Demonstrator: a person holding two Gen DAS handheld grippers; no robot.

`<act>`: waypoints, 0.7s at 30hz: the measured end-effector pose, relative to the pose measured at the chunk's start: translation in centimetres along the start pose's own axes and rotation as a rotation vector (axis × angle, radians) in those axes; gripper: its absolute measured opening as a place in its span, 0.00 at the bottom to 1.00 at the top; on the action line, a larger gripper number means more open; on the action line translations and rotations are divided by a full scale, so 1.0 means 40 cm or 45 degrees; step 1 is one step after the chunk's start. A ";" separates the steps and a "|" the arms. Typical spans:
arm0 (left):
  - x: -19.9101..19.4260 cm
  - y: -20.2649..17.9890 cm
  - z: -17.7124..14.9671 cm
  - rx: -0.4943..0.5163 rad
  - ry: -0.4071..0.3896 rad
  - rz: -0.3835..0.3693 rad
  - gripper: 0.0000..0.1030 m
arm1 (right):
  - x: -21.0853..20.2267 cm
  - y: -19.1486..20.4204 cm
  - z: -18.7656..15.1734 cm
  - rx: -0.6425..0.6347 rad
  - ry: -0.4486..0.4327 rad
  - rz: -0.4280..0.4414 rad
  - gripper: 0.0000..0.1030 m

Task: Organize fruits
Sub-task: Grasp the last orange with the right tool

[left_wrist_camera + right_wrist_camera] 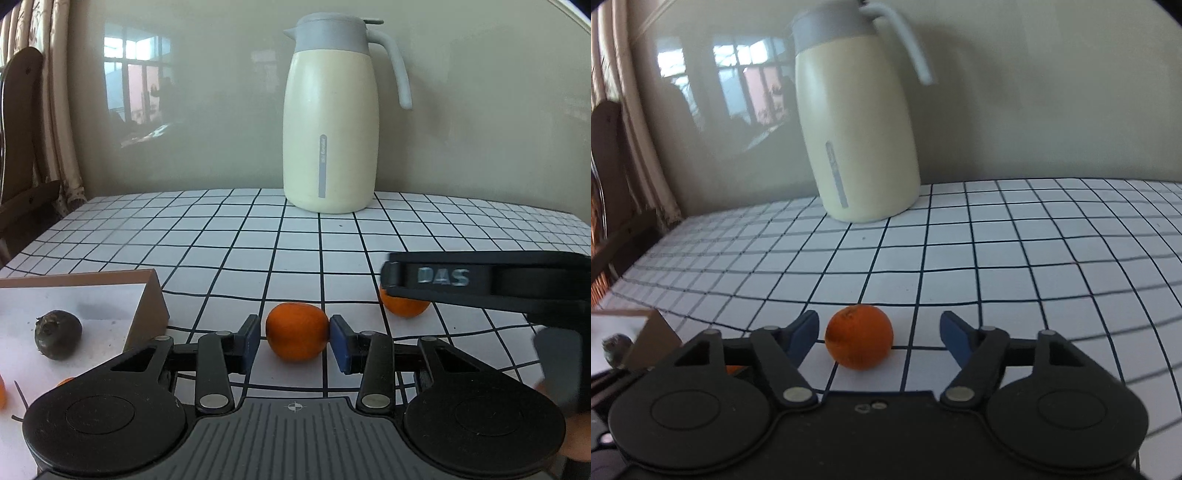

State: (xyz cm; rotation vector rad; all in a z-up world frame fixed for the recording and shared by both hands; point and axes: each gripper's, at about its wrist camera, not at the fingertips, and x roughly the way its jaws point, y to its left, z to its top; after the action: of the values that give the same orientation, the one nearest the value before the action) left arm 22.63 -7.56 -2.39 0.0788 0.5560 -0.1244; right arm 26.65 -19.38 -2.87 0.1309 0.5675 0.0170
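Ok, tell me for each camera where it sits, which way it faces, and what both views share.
Left wrist: on the left gripper, low over the table, facing the jug; its fingers flank an orange, with the box on its left.
Right wrist: on the right gripper, facing the same way; open fingers around another orange.
Shared: jug, checkered table, box, wall.

The right gripper [877, 334] stands with its blue-padded jaws spread wide around an orange [859, 336] resting on the grid-patterned tablecloth [997, 258], neither pad touching it. Far behind, a cream thermos jug [855, 147] stands near the wall. At the left edge sits a brown box [652, 341] holding a dark fruit [616, 350].
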 end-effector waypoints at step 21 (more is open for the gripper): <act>0.011 0.011 0.007 -0.013 0.023 -0.019 0.63 | -0.068 -0.029 -0.027 0.057 0.053 0.047 0.32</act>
State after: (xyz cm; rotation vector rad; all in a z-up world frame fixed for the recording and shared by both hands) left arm 23.22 -7.21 -2.39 0.0660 0.5750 -0.1352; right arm 23.74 -20.54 -2.47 0.1847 0.6072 0.0429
